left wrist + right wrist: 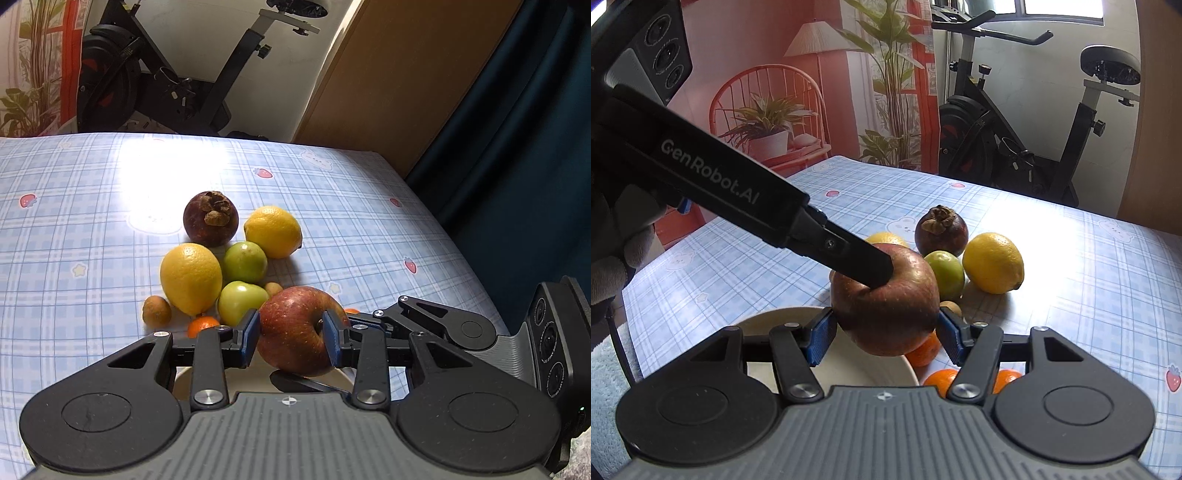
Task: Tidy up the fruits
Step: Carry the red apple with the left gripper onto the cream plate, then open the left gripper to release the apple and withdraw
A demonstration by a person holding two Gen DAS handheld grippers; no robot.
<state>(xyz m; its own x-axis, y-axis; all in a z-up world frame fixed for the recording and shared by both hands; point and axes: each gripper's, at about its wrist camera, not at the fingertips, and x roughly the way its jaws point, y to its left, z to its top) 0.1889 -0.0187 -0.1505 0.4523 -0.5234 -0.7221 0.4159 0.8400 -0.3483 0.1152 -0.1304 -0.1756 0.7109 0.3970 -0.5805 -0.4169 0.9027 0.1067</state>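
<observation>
A red apple (291, 332) hangs just above a cream plate (764, 325) at the near edge of the table. My left gripper (291, 334) is shut on it, one blue pad on the apple's side and the other at its stem hollow. My right gripper (886, 338) is also shut on the apple (886, 310), with a pad pressed on each flank. In the right wrist view the left gripper's finger (864, 262) lies across the top of the apple. The right gripper's linkage (424, 317) comes in from the right in the left wrist view.
Behind the apple lie a mangosteen (210, 218), two lemons (273, 230) (190, 277), two green fruits (244, 261) (240, 301), small brown fruits (157, 311) and small oranges (923, 350) (938, 380). The plaid tablecloth (369, 229) ends at the right; an exercise bike (1015, 147) stands beyond.
</observation>
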